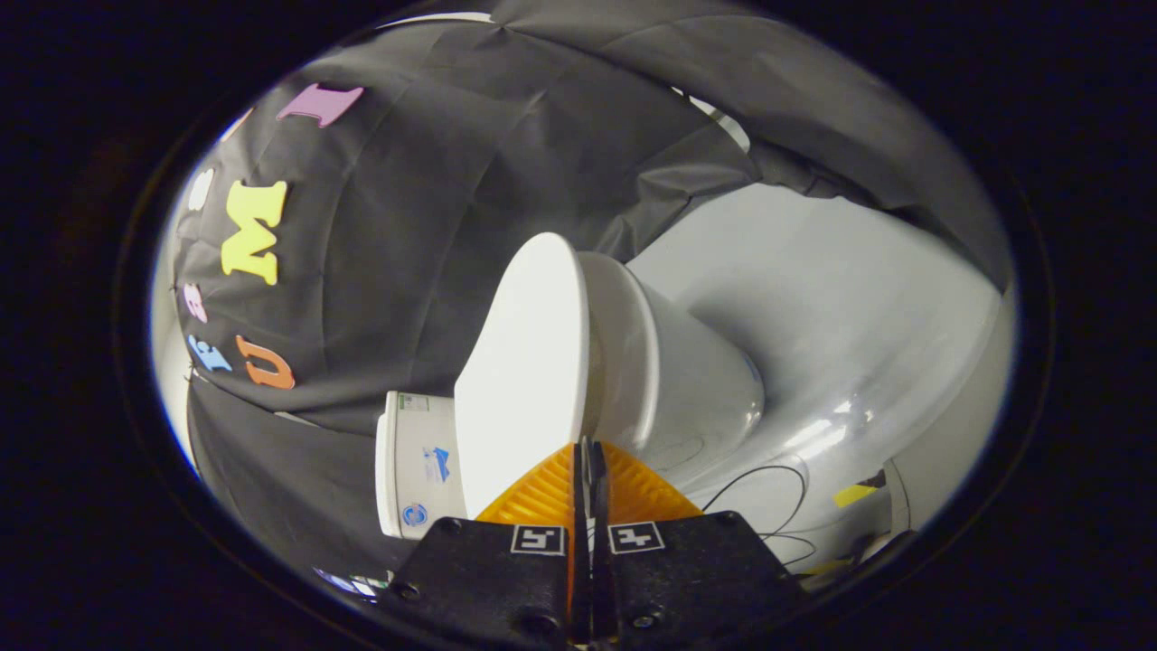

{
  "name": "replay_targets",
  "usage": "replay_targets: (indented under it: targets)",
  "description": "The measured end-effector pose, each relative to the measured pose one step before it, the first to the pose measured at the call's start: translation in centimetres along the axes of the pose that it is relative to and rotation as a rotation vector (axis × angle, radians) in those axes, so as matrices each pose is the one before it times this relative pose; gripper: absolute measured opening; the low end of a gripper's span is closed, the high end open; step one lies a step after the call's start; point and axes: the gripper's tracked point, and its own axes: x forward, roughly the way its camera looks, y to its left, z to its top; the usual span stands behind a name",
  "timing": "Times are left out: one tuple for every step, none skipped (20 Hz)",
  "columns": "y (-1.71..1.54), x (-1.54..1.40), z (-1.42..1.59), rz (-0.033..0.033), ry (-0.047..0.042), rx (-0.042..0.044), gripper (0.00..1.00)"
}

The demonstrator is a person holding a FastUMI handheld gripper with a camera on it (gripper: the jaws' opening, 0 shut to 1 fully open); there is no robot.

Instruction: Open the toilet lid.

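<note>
Tool (589,452) fingers pressed together, tips meeting at the toilet lid's (529,362) lower edge, which lies just ahead at 12 o'clock, partly raised off the bowl (696,389). We judge the thin edge could slip off the tips and drop back.

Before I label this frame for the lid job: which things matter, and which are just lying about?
Job:
toilet lid, partly raised off the seat
toilet bowl
gripper, fingers closed together at the lid's edge

Lying about:
cistern
black cables on the floor
yellow tape
</note>
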Motion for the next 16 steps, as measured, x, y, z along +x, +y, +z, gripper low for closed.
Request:
replay_targets:
  targets:
    - [0.419,-0.415,-0.030,0.00012,-0.00168,-0.01075,0.05]
    - [0.414,-0.308,0.021,0.00175,-0.00025,-0.00912,0.05]
    - [0.455,-0.311,-0.047,-0.00004,-0.00002,-0.01120,0.05]
    - [0.653,-0.280,0.084,0.00119,-0.00270,-0.00691,0.05]
    - [0.565,-0.104,0.021,-0.00180,-0.00328,-0.01486,0.05]
    - [0.588,-0.193,-0.049,0.00187,-0.00408,-0.00717,0.05]
    - [0.643,-0.295,0.044,0.00306,-0.00581,-0.01044,0.05]
    - [0.566,-0.345,0.045,0.00448,-0.00369,-0.00076,0.05]
    - [0.670,-0.388,0.110,0.00794,-0.00566,-0.00367,0.05]
    - [0.594,-0.322,0.005,0.00271,-0.00287,-0.00051,0.05]
    - [0.962,-0.211,0.053,0.00736,-0.00711,-0.00703,0.05]
    - [0.642,-0.142,-0.044,-0.00147,-0.00323,-0.01042,0.05]
    - [0.957,-0.283,0.040,0.00283,-0.00471,-0.01747,0.05]
    - [0.789,-0.142,0.028,-0.00535,-0.00326,-0.01865,0.05]
    - [0.778,-0.309,-0.039,0.00013,-0.00553,-0.02207,0.05]
    - [0.689,-0.313,0.033,-0.00533,-0.00122,-0.02027,0.05]
